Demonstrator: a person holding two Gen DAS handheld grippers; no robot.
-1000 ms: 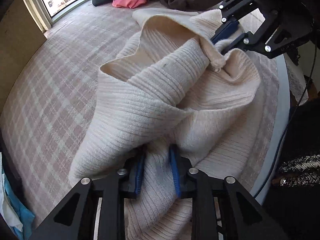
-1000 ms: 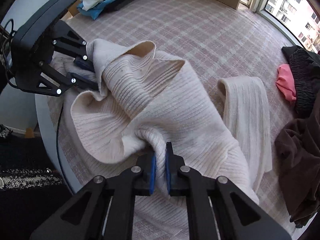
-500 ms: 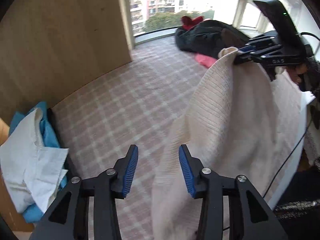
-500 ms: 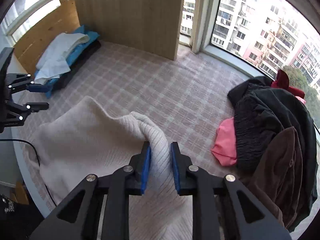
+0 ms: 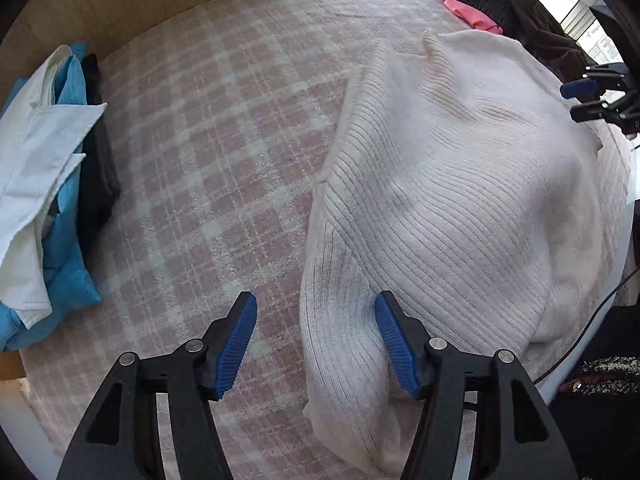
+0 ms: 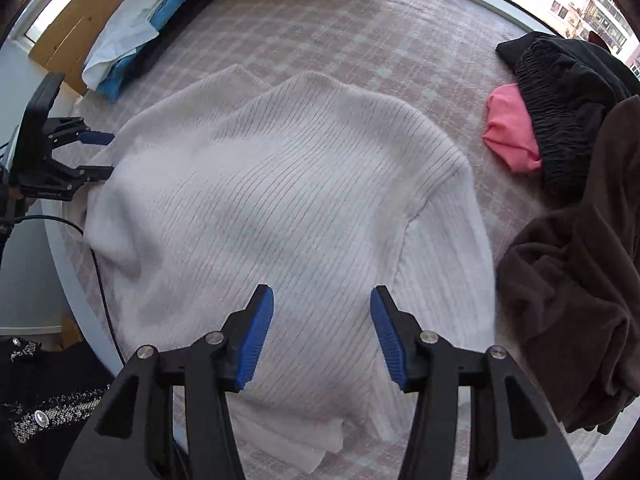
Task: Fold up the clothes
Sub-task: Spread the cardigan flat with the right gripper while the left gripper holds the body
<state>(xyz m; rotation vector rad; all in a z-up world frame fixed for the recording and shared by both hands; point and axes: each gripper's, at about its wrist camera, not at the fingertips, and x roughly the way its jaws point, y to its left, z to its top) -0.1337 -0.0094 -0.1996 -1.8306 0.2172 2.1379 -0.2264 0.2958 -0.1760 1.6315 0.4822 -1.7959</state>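
On checked cloth (image 5: 224, 128), cream sweater (image 6: 288, 200) lies apparently flat; both grippers gape.

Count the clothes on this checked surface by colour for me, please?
Cream: 1, the ribbed sweater
White: 1
Blue: 1
Pink: 1
Black: 2, pile garment, folded one
Brown: 1
Total: 7
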